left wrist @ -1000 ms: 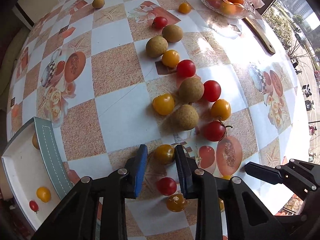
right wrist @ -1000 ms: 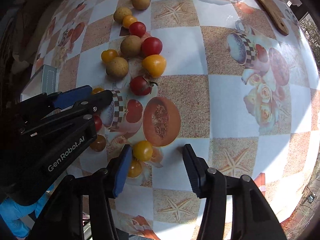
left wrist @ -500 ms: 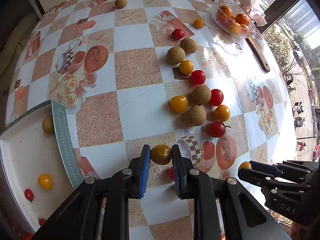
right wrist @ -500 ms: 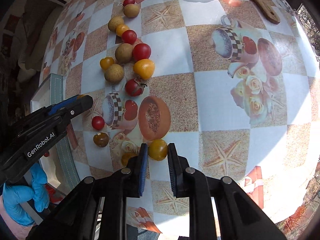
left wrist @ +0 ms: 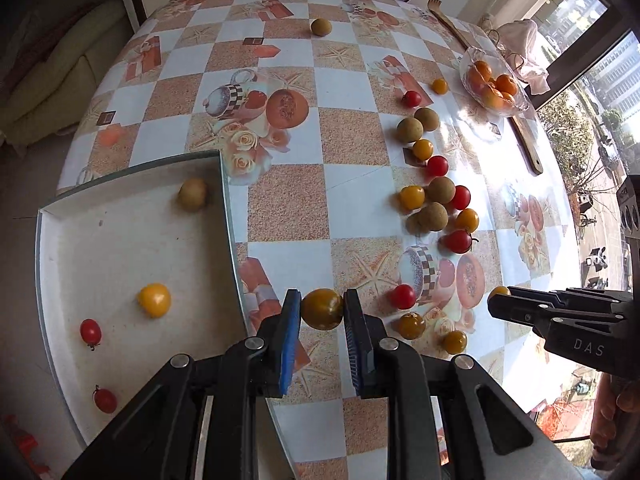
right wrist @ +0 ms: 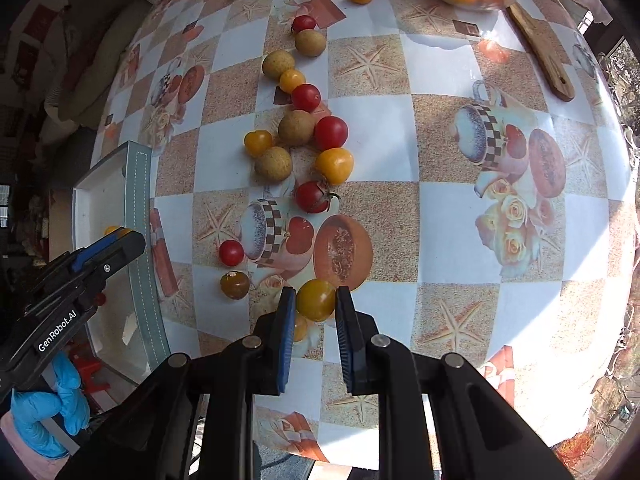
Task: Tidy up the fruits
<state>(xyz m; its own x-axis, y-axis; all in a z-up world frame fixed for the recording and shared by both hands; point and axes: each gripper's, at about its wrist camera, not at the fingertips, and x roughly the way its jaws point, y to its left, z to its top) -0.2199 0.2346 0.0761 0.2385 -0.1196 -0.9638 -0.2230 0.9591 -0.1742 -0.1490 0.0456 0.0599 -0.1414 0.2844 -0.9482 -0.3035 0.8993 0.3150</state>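
Observation:
My left gripper (left wrist: 322,309) is shut on a brownish-yellow tomato (left wrist: 322,309) and holds it above the table, just right of the white tray (left wrist: 226,208). The tray holds a yellow tomato (left wrist: 154,300), two red tomatoes and a brown longan (left wrist: 192,194). My right gripper (right wrist: 315,300) is shut on a yellow tomato (right wrist: 315,300), lifted above the near table edge. Several red and yellow tomatoes and brown longans lie in a line across the table (right wrist: 296,128). The left gripper shows in the right wrist view (right wrist: 108,242) over the tray.
A glass bowl of oranges (left wrist: 494,84) stands at the far right next to a wooden spatula (left wrist: 524,140). A lone longan (left wrist: 321,26) lies far back. A dark tomato (right wrist: 235,285) and a red one (right wrist: 231,252) lie near my right gripper.
Both grippers closed on their tomatoes and lifted them. The left gripper has moved left toward the tray, which now fills more of its view.

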